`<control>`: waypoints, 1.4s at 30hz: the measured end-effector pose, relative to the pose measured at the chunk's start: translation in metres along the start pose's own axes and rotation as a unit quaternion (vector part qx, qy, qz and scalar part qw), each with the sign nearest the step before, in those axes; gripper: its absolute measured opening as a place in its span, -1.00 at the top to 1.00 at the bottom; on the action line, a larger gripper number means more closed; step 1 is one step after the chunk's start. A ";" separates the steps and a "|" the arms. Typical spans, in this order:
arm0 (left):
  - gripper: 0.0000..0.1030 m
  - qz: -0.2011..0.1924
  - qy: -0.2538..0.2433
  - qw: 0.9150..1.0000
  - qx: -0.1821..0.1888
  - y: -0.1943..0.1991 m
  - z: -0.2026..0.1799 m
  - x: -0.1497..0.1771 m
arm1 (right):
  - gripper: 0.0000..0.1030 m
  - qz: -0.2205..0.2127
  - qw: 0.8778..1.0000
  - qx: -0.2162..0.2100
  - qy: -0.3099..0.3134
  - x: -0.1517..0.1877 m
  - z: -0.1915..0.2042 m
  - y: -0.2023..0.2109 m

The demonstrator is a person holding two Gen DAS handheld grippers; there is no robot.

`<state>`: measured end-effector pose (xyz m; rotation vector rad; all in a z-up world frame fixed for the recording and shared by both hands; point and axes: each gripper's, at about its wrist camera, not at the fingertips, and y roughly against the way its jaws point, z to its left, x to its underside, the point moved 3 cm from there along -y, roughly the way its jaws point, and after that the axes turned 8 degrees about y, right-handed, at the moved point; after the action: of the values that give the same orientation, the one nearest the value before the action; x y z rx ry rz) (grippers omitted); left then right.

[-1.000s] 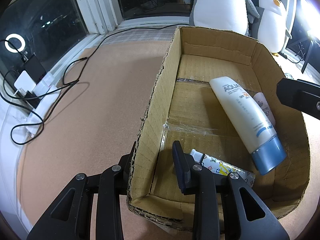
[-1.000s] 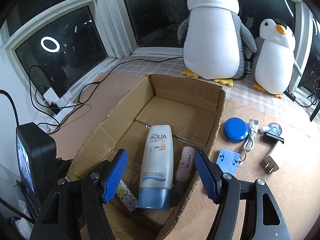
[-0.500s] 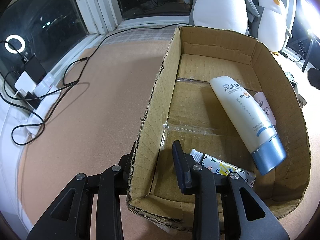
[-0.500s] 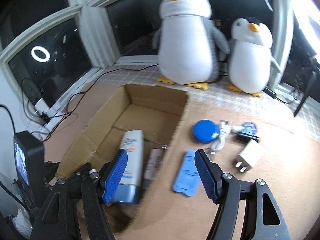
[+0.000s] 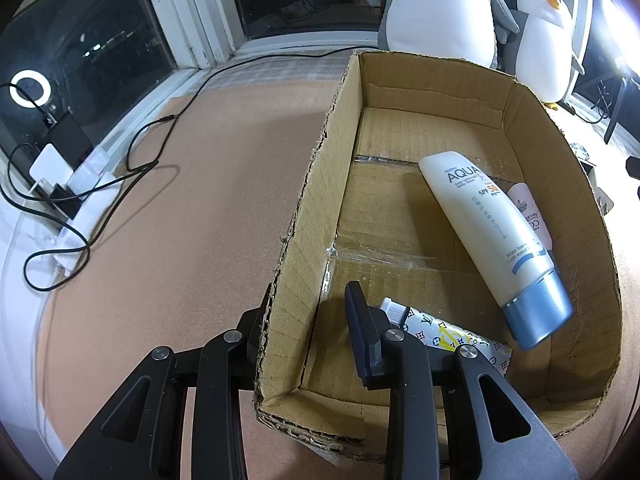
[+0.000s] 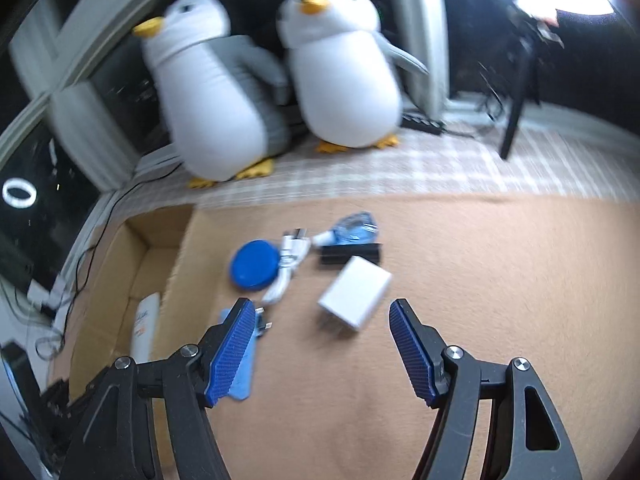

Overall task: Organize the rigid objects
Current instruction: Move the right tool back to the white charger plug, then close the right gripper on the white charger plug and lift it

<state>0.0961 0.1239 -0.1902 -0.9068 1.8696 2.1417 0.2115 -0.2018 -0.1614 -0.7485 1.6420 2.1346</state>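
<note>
My left gripper straddles the left wall of the cardboard box near its front corner and is shut on it. Inside the box lie a white sunscreen tube with a blue cap, a small pink tube and a patterned tube. My right gripper hangs open above the tan mat, holding nothing. Just ahead of its fingertips lies a white charger plug. A blue round lid, a white cable and a light blue flat piece lie by its left finger.
Two plush penguins stand at the back on a checked cloth. A black bar and a clear blue item lie behind the charger. Cables and a power strip run along the window at left. The box borders the loose items.
My right gripper has swung to the right, from over the box to above the loose items on the mat, and rolled as it went. The left gripper and the box have stayed still.
</note>
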 end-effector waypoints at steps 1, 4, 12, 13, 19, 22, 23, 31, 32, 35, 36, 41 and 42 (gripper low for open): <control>0.43 0.000 0.000 1.000 0.000 0.000 0.000 0.000 | -0.28 0.003 1.000 -0.002 -0.008 -0.001 -0.004 -0.003; 0.43 0.000 0.000 1.000 0.000 0.000 0.000 0.000 | -0.28 0.015 1.000 0.001 -0.021 -0.005 -0.011 -0.013; 0.43 0.000 0.000 1.000 0.000 0.000 0.000 0.000 | -0.26 0.043 0.999 0.022 -0.016 -0.016 -0.010 -0.038; 0.43 0.000 0.000 1.000 0.000 0.000 0.000 0.000 | -0.26 0.047 0.998 0.029 -0.011 -0.017 -0.008 -0.042; 0.43 0.000 0.000 1.000 0.000 0.000 0.000 0.000 | -0.13 0.067 0.996 0.052 0.005 -0.017 -0.006 -0.059; 0.43 0.000 0.000 1.000 0.000 0.000 0.000 0.000 | -0.07 0.073 0.995 0.059 0.015 -0.016 -0.006 -0.064; 0.43 0.000 0.000 1.000 0.000 0.000 0.000 0.000 | -0.06 0.074 0.995 0.059 0.017 -0.015 -0.006 -0.065; 0.43 0.000 0.001 1.000 0.000 0.000 0.000 0.000 | 0.35 0.084 0.992 0.074 0.050 -0.009 -0.004 -0.068; 0.43 0.000 0.000 1.000 -0.001 0.000 0.000 0.000 | 0.36 0.084 0.992 0.074 0.053 -0.007 -0.005 -0.067; 0.43 0.000 0.000 1.000 0.000 0.000 0.000 0.000 | 0.38 0.085 0.992 0.073 0.062 -0.004 -0.004 -0.064; 0.43 0.000 0.000 1.000 0.000 0.000 0.000 0.000 | 0.38 0.084 0.992 0.074 0.066 -0.002 -0.003 -0.063; 0.43 0.000 0.000 1.000 -0.001 0.000 0.000 -0.001 | 0.38 0.082 0.990 0.076 0.087 0.009 0.002 -0.056; 0.43 0.000 0.000 1.000 -0.001 0.000 0.000 -0.001 | 0.38 0.081 0.990 0.074 0.088 0.012 0.002 -0.054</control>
<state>0.0964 0.1242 -0.1898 -0.9068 1.8686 2.1431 0.2322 -0.1853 -0.2100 -0.8028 1.9915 2.0744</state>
